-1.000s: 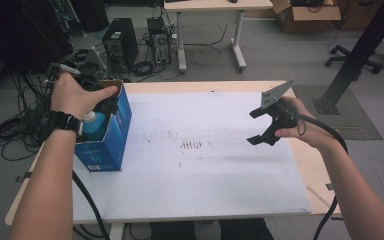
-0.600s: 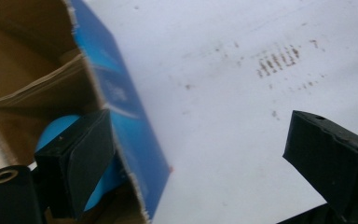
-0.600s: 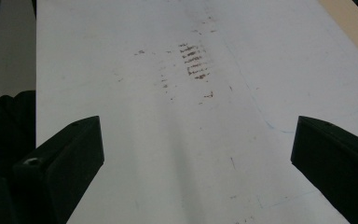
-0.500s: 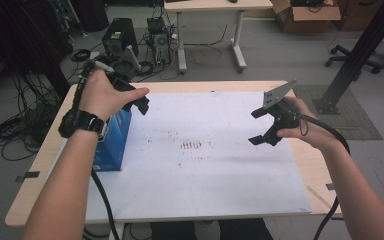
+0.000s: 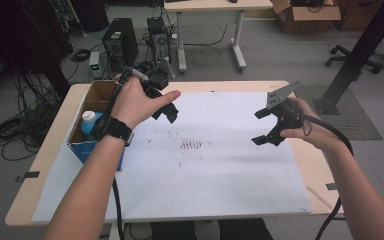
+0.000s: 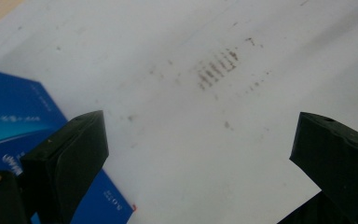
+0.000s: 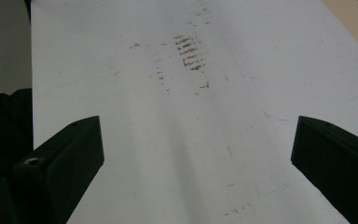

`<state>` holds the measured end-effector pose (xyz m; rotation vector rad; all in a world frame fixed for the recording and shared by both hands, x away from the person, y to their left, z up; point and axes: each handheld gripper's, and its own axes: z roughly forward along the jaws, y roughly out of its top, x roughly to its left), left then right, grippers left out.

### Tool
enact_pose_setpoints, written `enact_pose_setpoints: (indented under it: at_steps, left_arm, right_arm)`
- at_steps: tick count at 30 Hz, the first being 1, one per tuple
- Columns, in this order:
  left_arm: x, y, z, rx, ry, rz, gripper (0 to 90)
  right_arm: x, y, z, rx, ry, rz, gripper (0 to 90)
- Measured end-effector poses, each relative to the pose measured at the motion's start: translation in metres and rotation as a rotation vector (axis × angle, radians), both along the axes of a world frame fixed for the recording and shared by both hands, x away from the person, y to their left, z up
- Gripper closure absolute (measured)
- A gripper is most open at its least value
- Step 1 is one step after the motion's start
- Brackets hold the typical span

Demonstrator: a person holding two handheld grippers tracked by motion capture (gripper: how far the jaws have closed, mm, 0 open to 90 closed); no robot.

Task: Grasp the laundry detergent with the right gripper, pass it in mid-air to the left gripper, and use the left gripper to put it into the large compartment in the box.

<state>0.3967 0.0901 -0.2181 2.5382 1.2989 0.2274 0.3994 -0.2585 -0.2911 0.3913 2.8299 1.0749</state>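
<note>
An open blue cardboard box (image 5: 94,154) stands at the table's left edge, with a blue bottle with a white cap (image 5: 88,121) upright inside it. My left gripper (image 5: 167,113) hovers just right of the box over the white sheet (image 5: 205,175). Its jaws have just been opening and stand wide, nothing between them. In the left gripper view the left gripper (image 6: 198,130) frames bare sheet, the box (image 6: 14,116) at its left. My right gripper (image 5: 259,128) hangs open over the sheet's right side; in the right gripper view the right gripper (image 7: 193,130) is empty.
Brown smudges (image 5: 191,145) mark the sheet's middle. Bare wood (image 5: 45,160) shows along the table's edges. Behind the table the floor holds a computer tower (image 5: 121,42), tangled cables and another desk (image 5: 205,15). A black post (image 5: 355,55) rises at the far right.
My left hand has swung right, from above the blue box out over the white sheet, and its jaws have spread. The bottle now shows uncovered in the box. The right hand has kept still.
</note>
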Motion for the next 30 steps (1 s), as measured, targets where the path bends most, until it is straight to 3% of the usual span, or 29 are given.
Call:
enact_pose_setpoints:
  at_steps: [6,14,30]
  left_arm:
    - [0.000,-0.014,-0.007,0.005,0.012,-0.045,4.4]
    - [0.001,-0.020,-0.012,0.021,0.011,-0.044,4.4]
    - [0.000,-0.018,-0.012,0.013,0.012,-0.049,4.4]
  right_arm:
    - [0.000,-0.001,-0.002,-0.003,0.006,-0.007,2.3]
    - [0.000,-0.001,-0.003,-0.004,0.010,-0.004,2.3]
    - [-0.002,-0.001,-0.002,-0.004,0.008,-0.002,2.3]
